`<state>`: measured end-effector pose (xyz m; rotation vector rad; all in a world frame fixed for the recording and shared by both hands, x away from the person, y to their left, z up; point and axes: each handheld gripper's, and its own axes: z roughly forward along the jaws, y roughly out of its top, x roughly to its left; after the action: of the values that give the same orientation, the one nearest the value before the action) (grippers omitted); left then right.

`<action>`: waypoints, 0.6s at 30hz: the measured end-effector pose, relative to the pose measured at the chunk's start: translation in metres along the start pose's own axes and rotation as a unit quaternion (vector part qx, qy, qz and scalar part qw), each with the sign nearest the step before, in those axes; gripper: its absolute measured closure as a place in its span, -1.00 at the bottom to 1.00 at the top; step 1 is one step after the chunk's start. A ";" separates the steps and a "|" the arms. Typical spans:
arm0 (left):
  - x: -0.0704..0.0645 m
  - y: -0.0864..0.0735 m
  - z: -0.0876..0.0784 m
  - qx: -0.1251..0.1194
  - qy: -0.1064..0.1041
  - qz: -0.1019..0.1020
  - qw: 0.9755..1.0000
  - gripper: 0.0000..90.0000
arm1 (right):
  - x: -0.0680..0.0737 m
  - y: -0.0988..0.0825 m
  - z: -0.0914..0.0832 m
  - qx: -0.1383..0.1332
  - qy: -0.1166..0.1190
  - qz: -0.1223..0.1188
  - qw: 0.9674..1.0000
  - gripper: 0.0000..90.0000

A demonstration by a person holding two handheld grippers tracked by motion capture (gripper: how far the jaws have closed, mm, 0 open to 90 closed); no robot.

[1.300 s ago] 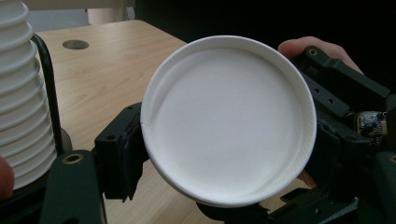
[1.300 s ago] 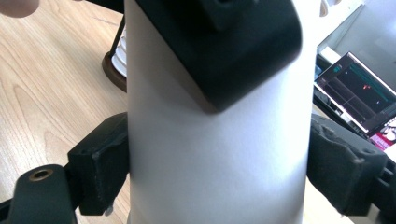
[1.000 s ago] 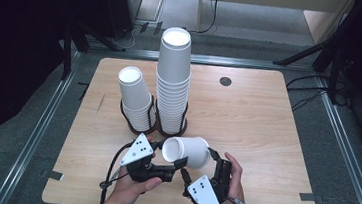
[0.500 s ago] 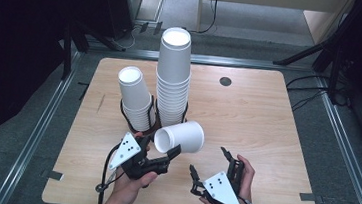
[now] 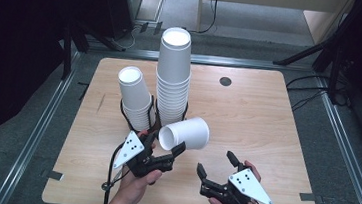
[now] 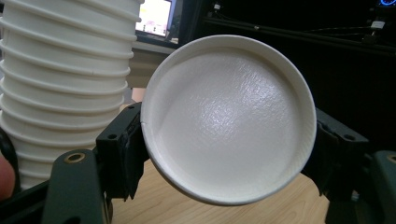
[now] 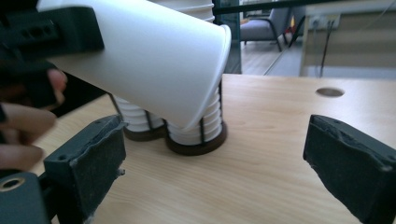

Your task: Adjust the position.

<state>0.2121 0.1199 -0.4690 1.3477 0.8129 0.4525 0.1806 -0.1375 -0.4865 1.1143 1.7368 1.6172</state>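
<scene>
A white paper cup (image 5: 186, 132) lies on its side in the air above the table, mouth turned away to the right. My left gripper (image 5: 166, 143) is shut on its base end; in the left gripper view the cup's round bottom (image 6: 229, 126) sits between the two pads. My right gripper (image 5: 216, 163) stands open to the right of and nearer than the cup; its jaws have just been closing a little with nothing between them. In the right gripper view (image 7: 217, 163) the cup (image 7: 149, 60) hangs ahead of the pads.
A tall stack of white cups (image 5: 173, 76) and a shorter leaning stack (image 5: 134, 97) stand in black wire holders just behind the left gripper. The wooden table (image 5: 267, 120) has a small round hole (image 5: 225, 81) near its far edge.
My right gripper has drawn back to the right, away from the cup. The cup has tipped slightly upward in the left gripper, which stayed put.
</scene>
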 end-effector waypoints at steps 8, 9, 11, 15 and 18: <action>-0.003 0.000 0.006 -0.016 -0.016 -0.004 1.000 -0.46 | 0.000 0.006 -0.008 0.016 0.049 0.177 0.983 -0.79; -0.004 0.000 0.006 -0.018 -0.020 -0.005 1.000 -0.46 | -0.001 0.007 -0.009 0.018 0.051 0.198 0.979 -0.79; -0.006 0.000 0.007 -0.020 -0.023 -0.005 1.000 -0.46 | -0.002 0.009 -0.011 0.020 0.050 0.237 0.970 -0.79; -0.009 -0.001 0.009 -0.027 -0.032 -0.006 0.999 -0.46 | -0.018 0.007 -0.012 0.020 0.076 0.388 0.918 -0.81; -0.011 -0.002 0.010 -0.031 -0.033 -0.004 0.999 -0.46 | -0.030 -0.001 -0.011 0.021 0.067 0.468 0.881 -0.81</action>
<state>0.2123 0.1047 -0.4685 1.2944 0.7434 0.4216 0.1870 -0.1685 -0.4909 2.1104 1.3519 2.2227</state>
